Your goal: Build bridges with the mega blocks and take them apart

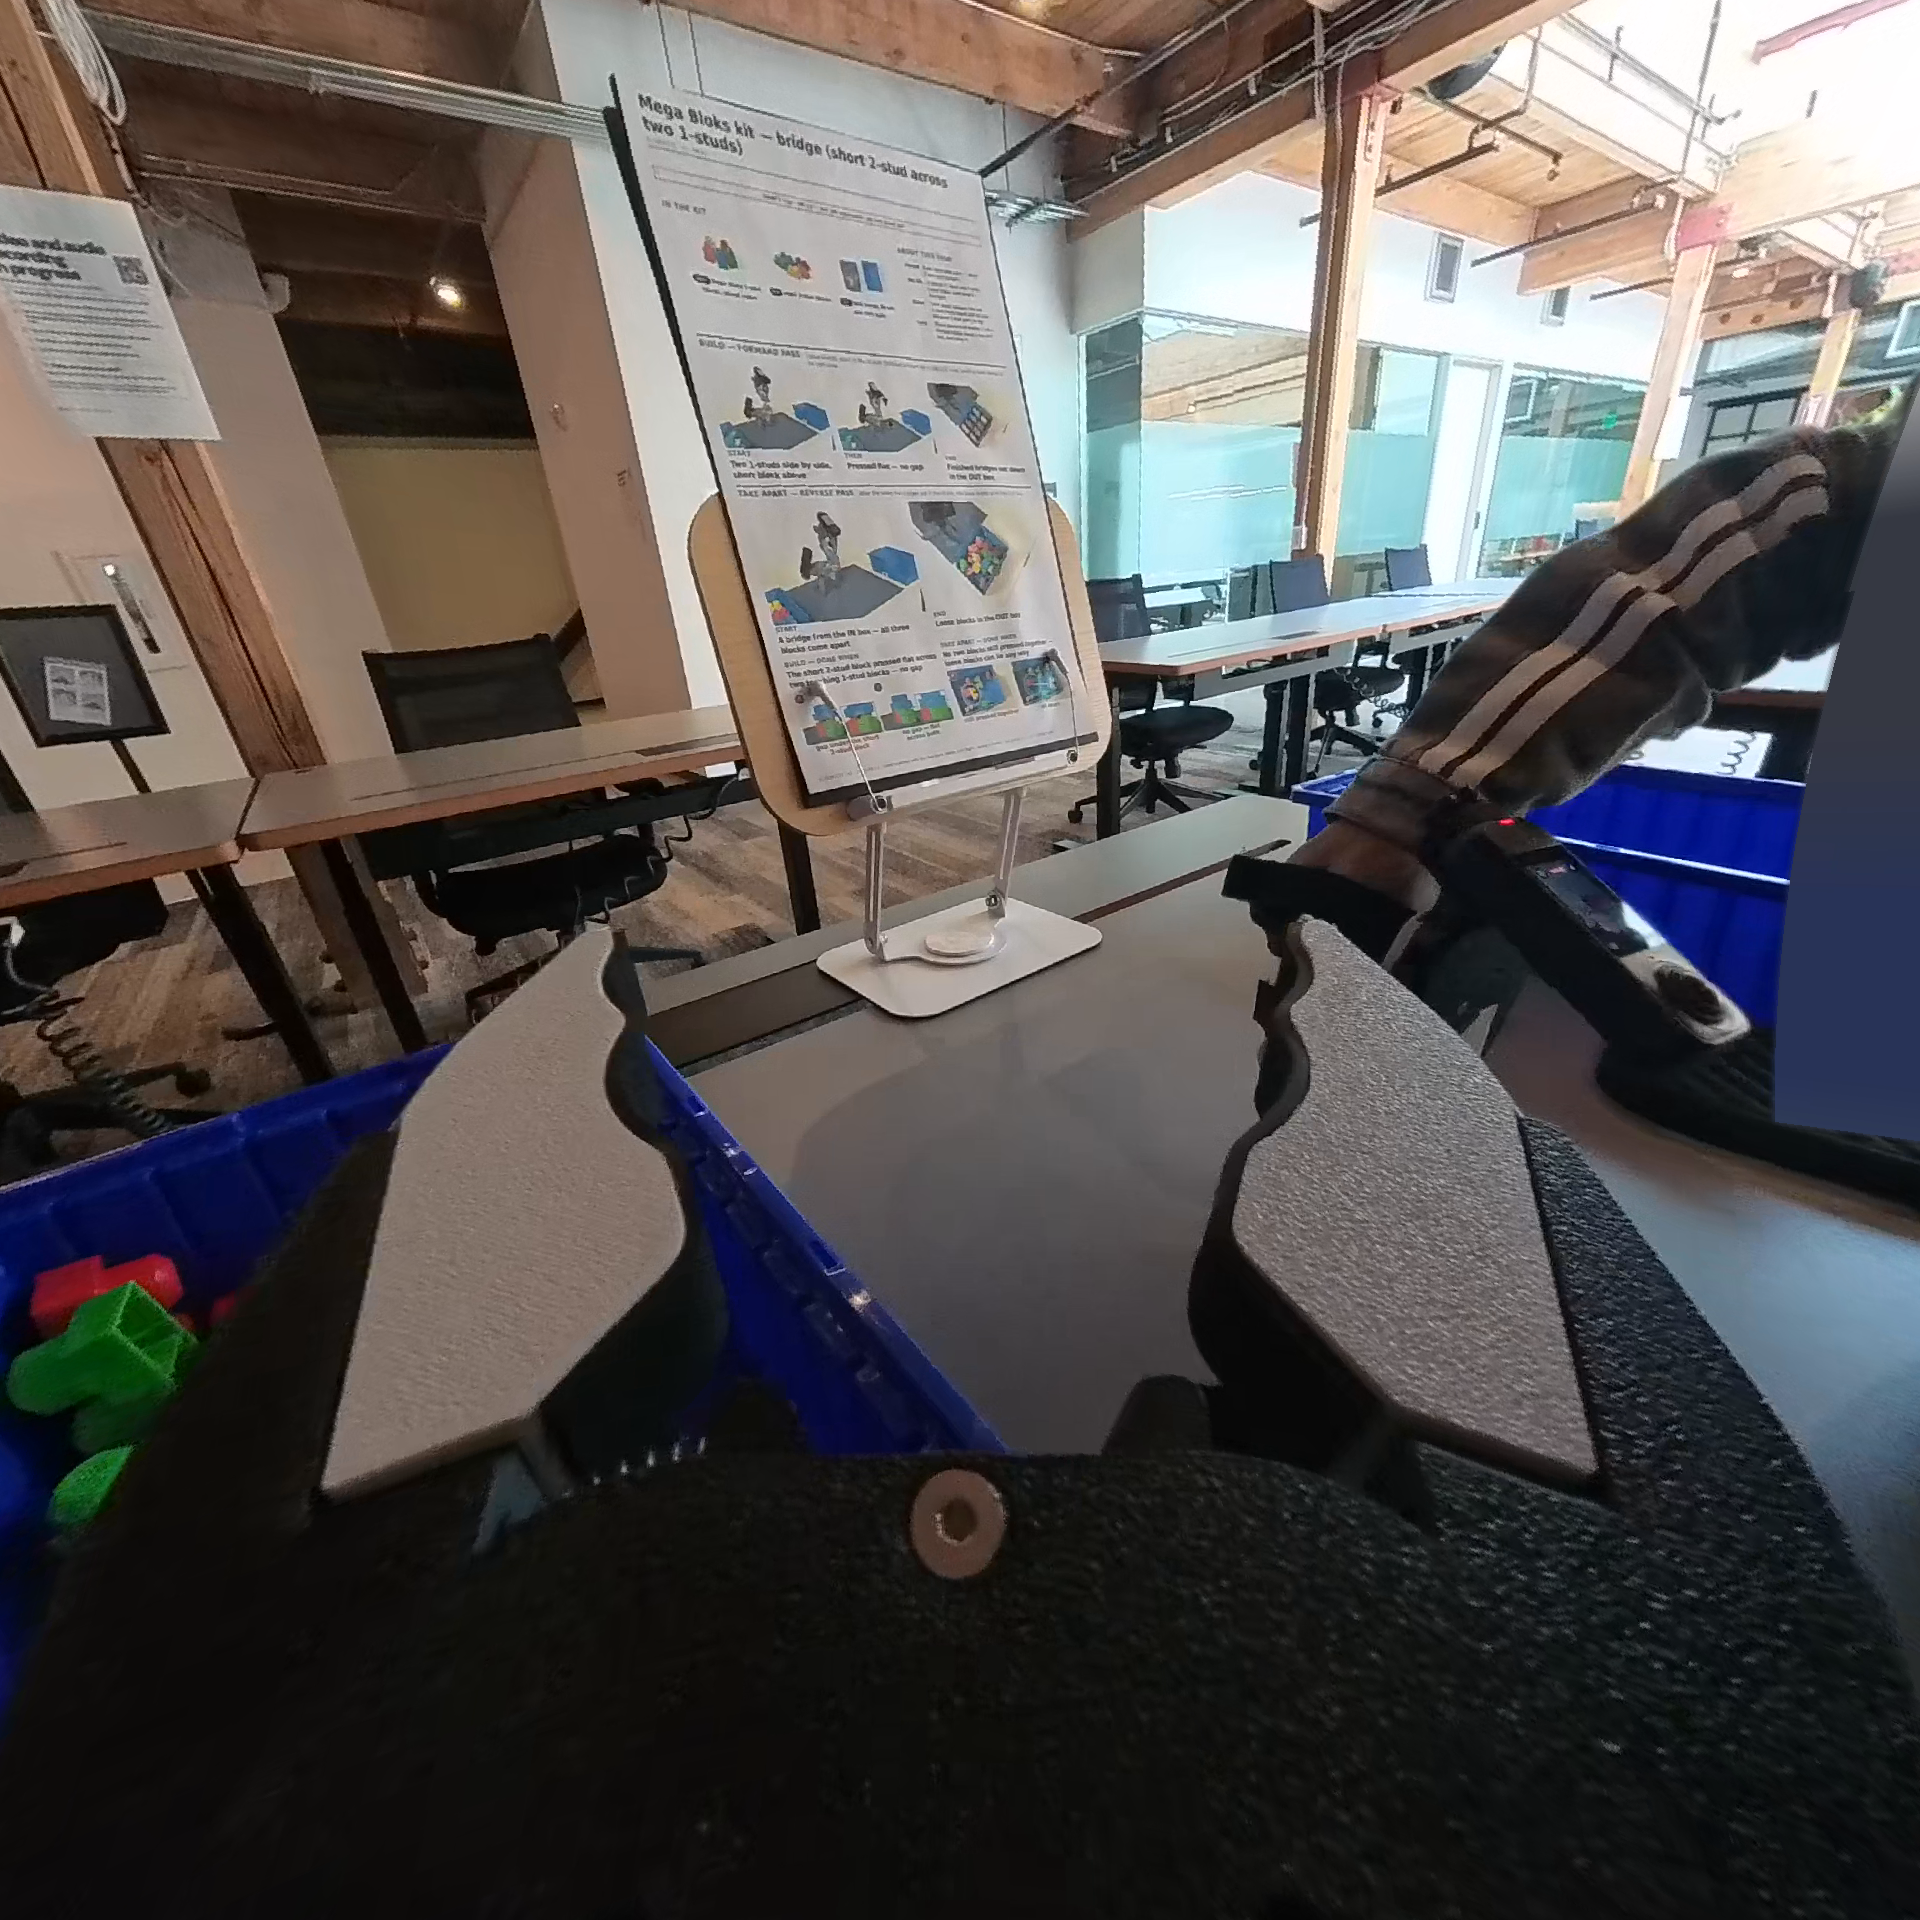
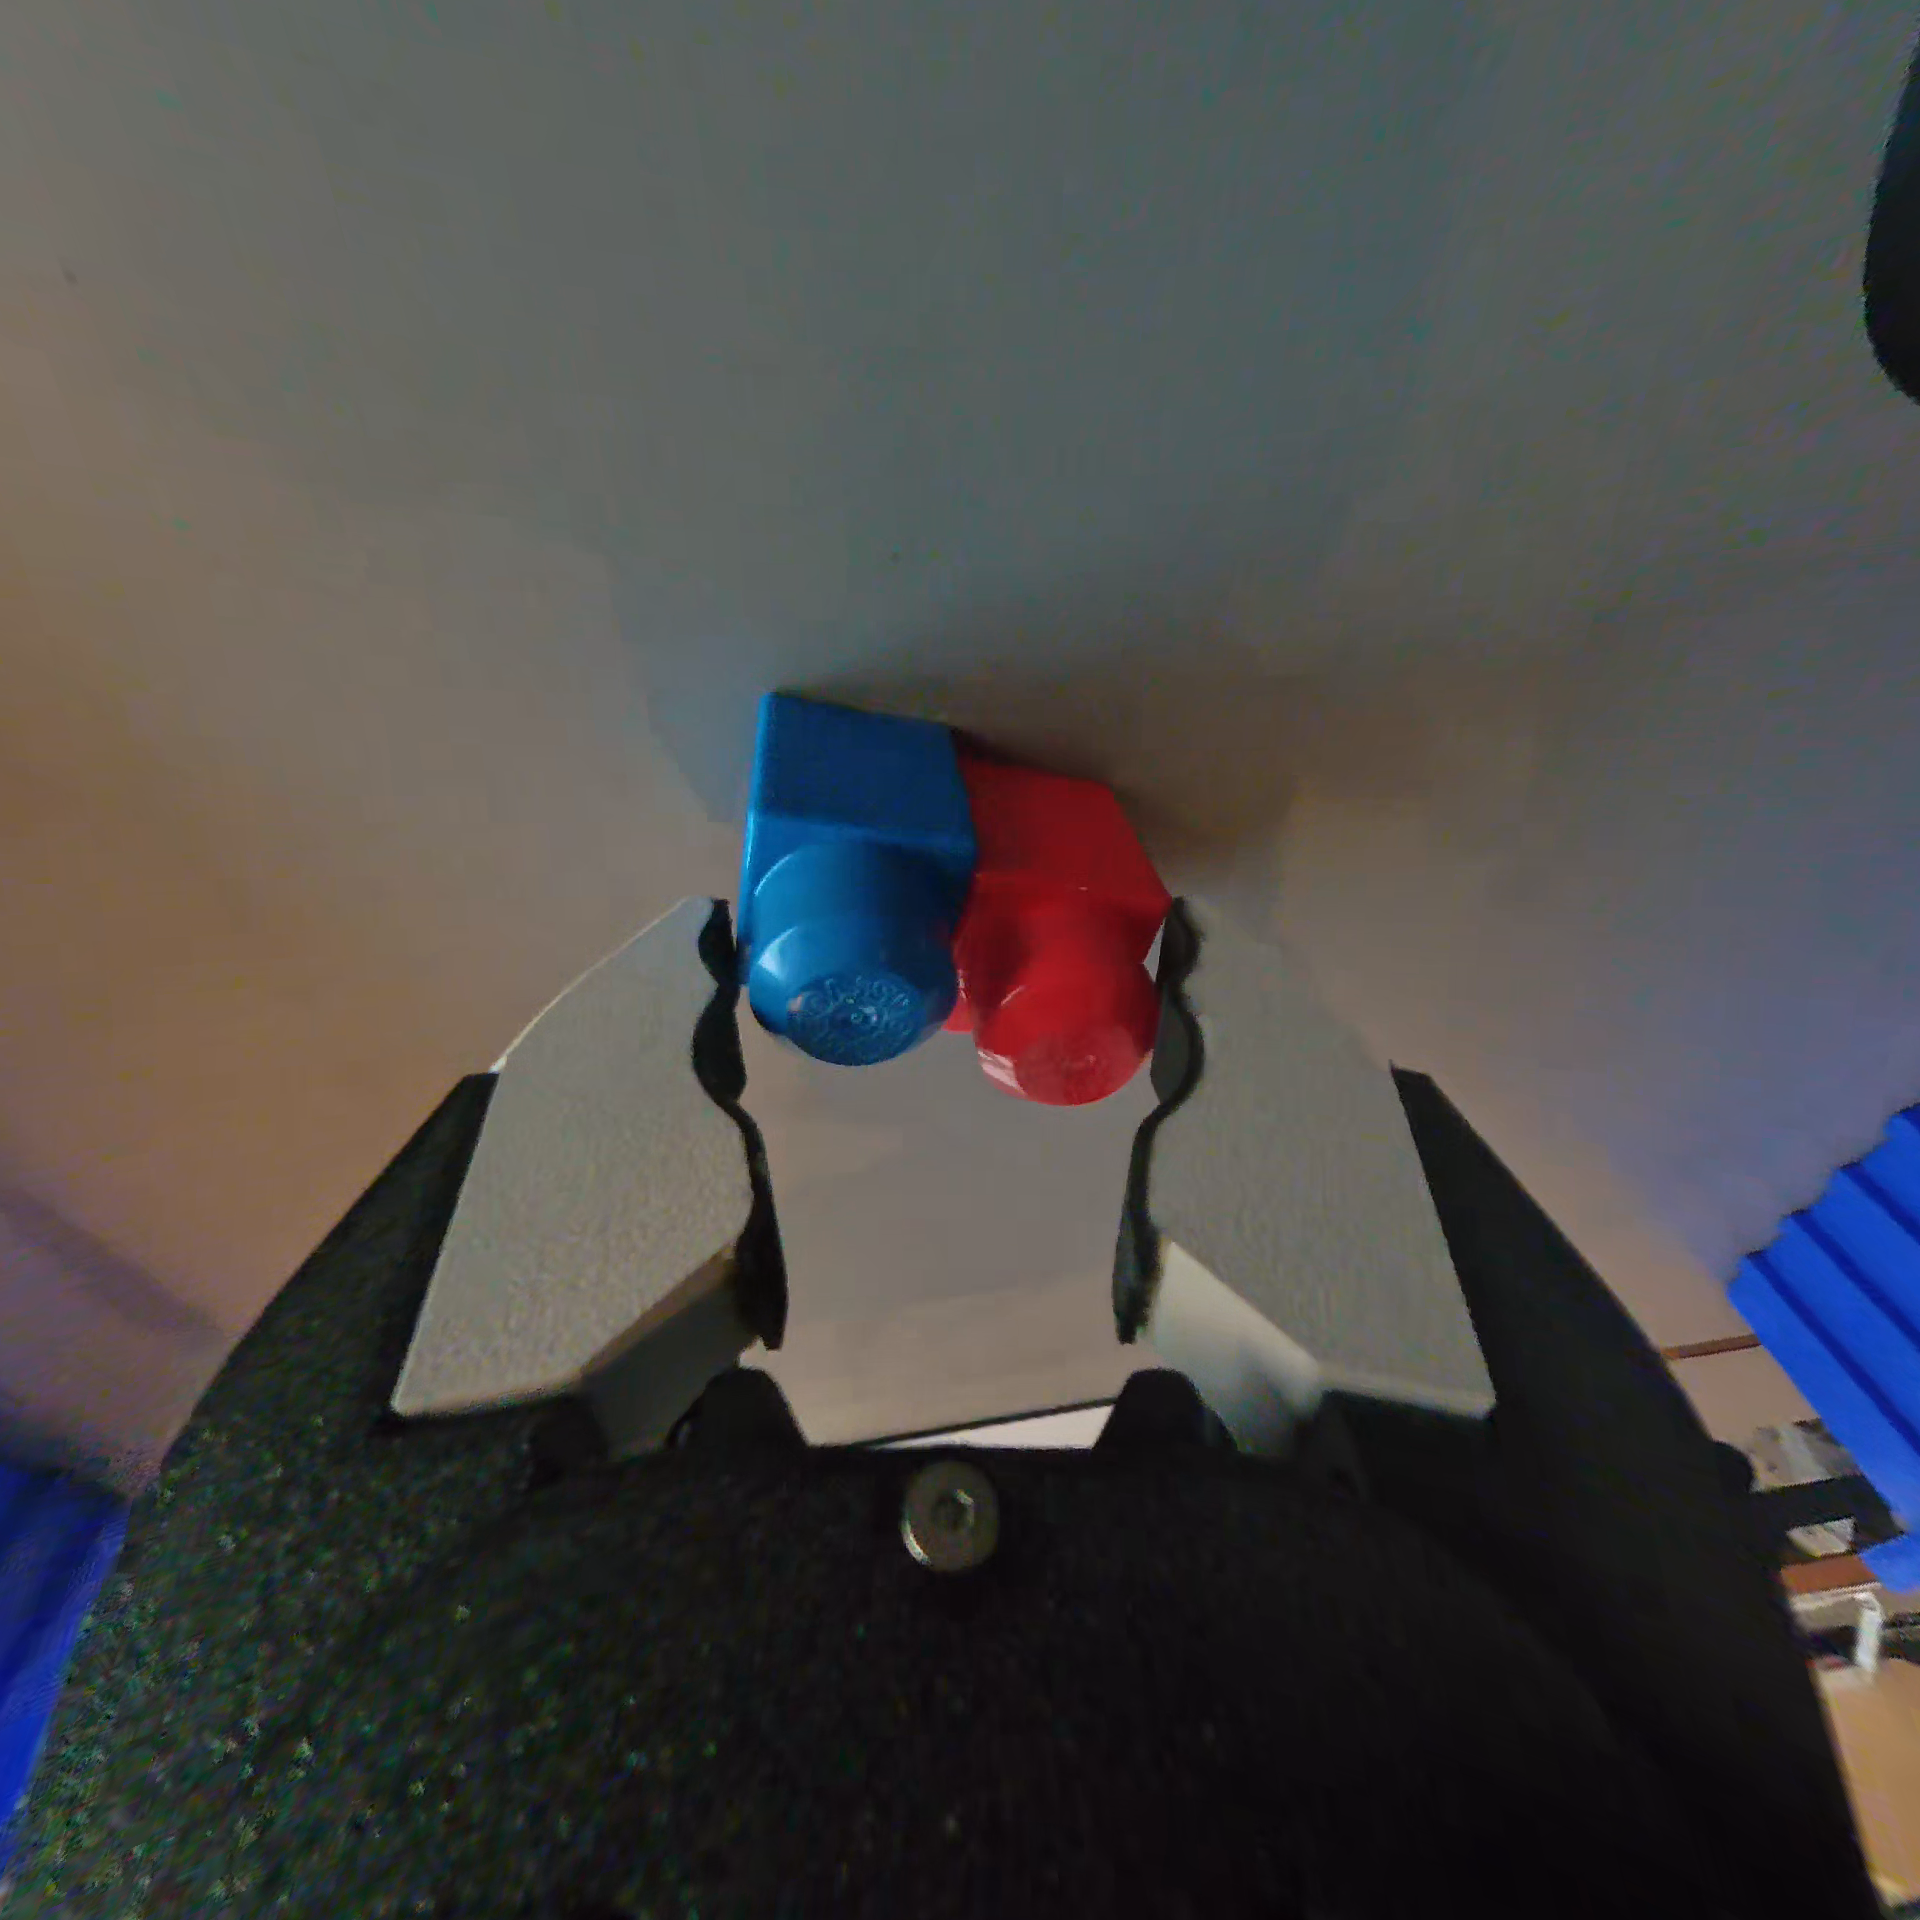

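In the right wrist view, a blue block [image 2: 857, 821] and a red block [image 2: 1060, 852] sit side by side in the middle of the frame, touching each other, on the grey surface [image 2: 416, 416]. Each has one round bump on top, pointing at the camera. The right gripper [image 2: 945, 925] is spread apart, with one fingertip just beside the blue block and the other just beside the red one. I cannot tell if the fingertips touch the blocks or only sit close.

In the left wrist view, the left gripper [image 1: 951, 966] is wide apart and holds nothing. It hangs over the surface near the blue bin [image 1: 779, 1226] at the lower left. Some green blocks [image 1: 104, 1361] and a red one lie inside that bin. An instruction sheet on a stand [image 1: 862, 468] stands in the upper middle.

The bridge looks only half made. The two legs are set together, but no long block lies across their tops yet. That top piece must still be pressed on, and taking the bridge apart is still left to do.
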